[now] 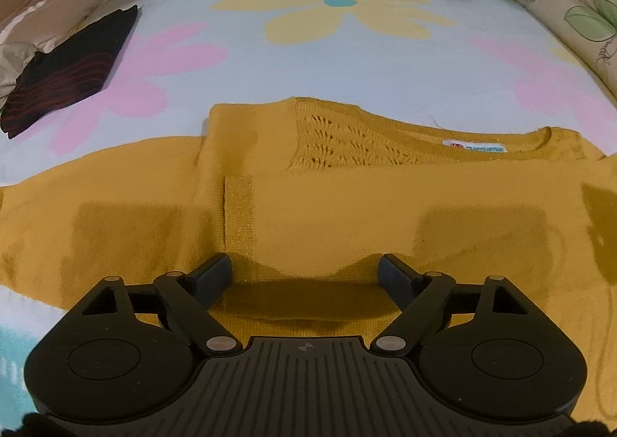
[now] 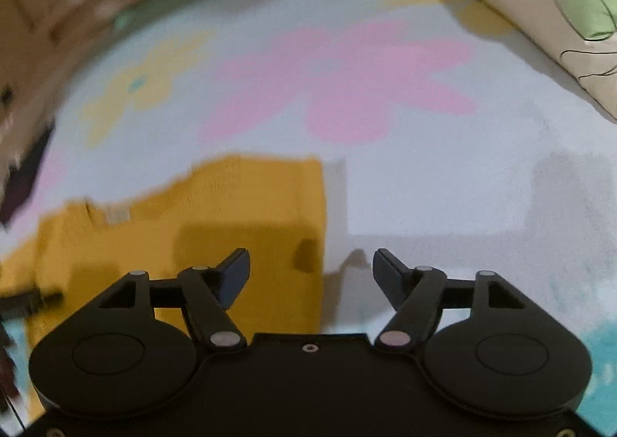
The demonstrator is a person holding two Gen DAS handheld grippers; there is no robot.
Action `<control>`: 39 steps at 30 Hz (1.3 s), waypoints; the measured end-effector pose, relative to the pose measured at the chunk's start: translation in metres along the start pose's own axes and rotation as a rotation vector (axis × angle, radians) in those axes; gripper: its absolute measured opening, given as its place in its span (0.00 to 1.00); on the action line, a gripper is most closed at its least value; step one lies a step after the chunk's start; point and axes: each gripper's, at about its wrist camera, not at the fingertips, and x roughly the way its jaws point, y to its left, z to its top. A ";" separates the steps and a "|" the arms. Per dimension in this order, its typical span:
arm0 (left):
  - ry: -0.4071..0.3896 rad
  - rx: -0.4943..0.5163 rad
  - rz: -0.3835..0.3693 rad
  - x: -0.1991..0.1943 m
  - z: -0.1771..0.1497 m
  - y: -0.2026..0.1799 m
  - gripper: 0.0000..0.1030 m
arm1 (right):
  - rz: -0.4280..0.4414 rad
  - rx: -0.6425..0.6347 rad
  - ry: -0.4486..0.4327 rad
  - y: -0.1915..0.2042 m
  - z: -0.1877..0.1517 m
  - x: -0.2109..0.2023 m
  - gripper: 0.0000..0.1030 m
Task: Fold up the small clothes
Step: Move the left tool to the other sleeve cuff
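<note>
Hand-held grippers (image 1: 304, 275) (image 2: 310, 271) gape over knitted mustard sweater (image 1: 347, 205).

A sweater (image 1: 347, 205) lies spread across the near part of the bed (image 1: 347, 63). Far to its left sits a folded garment (image 1: 73, 66); a pillow (image 1: 578, 12) lies far right.

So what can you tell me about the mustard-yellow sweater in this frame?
The mustard-yellow sweater is a small knit top lying flat on the flowered blue sheet. An openwork panel sits below the ribbed neckline, where a white label shows. A sleeve with a ribbed cuff is folded across the body. In the right wrist view its straight side edge is visible, though blurred. The left gripper is open with the fabric bunched between its fingers; the right gripper is open over that edge.
</note>
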 end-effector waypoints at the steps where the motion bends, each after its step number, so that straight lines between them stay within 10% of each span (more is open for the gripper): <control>1: 0.001 0.004 0.001 0.000 0.000 0.000 0.83 | -0.027 -0.021 0.026 0.003 -0.004 0.007 0.71; 10: 0.004 0.016 0.005 0.001 0.001 -0.005 0.88 | -0.075 -0.096 0.063 0.021 -0.007 0.019 0.91; 21: -0.104 -0.019 0.016 -0.044 0.005 0.039 0.87 | 0.016 -0.182 -0.105 0.099 -0.015 -0.041 0.98; 39: -0.122 -0.128 0.320 -0.072 -0.056 0.249 0.87 | 0.106 -0.400 0.011 0.205 -0.073 0.007 0.99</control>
